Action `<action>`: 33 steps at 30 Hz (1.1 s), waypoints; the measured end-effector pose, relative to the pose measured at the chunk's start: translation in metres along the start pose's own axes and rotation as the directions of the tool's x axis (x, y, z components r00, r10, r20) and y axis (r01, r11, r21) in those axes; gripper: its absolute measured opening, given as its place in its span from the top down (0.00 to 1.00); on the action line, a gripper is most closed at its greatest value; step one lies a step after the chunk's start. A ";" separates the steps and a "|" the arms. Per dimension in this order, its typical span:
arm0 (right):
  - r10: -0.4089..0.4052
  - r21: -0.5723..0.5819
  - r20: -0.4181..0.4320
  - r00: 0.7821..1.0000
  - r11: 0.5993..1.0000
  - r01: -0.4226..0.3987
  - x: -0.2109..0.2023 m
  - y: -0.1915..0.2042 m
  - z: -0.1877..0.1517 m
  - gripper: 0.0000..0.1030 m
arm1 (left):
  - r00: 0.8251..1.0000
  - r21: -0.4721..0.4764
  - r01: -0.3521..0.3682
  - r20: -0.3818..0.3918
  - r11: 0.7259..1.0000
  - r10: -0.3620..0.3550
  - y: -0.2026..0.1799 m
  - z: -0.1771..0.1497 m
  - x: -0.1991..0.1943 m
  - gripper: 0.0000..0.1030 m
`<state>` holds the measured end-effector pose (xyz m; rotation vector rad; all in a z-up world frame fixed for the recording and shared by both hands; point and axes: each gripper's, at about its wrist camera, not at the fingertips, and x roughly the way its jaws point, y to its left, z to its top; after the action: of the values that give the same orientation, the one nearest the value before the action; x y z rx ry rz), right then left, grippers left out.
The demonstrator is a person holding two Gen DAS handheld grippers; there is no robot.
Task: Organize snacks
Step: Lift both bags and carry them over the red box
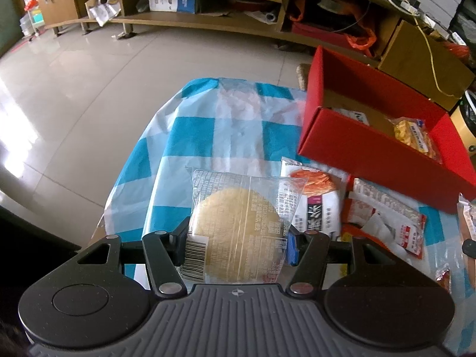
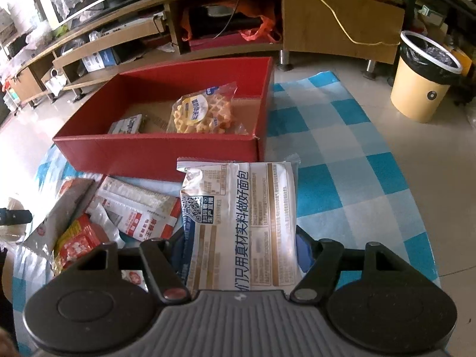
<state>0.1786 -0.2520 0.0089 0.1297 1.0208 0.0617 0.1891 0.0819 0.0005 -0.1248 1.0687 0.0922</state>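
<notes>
Gripping snacks: left gripper (image 1: 235,239) round pastry packet (image 1: 238,232), right gripper (image 2: 241,245) bread packet (image 2: 241,226).

White bread packet (image 2: 241,223): large blue Chinese print, partly legible as "只用真材实料做好面包", beside a QR code with a blue label beneath it. Clear pastry wrapper (image 1: 238,229): barcode and fine print, too small to read. Waffle packet (image 2: 205,110) in the red box (image 2: 154,151): round blue-and-white label, characters illegible.
</notes>
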 end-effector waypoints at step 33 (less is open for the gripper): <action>0.124 0.098 0.187 0.975 0.985 -0.144 -0.037 0.000 0.040 0.37 | 0.973 0.045 0.187 0.127 0.981 -0.192 -0.076 0.042 -0.029 0.36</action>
<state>0.1930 -0.2595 0.0607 0.3004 0.8335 0.1143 0.2224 0.0123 0.0503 -0.1878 0.9219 -0.0888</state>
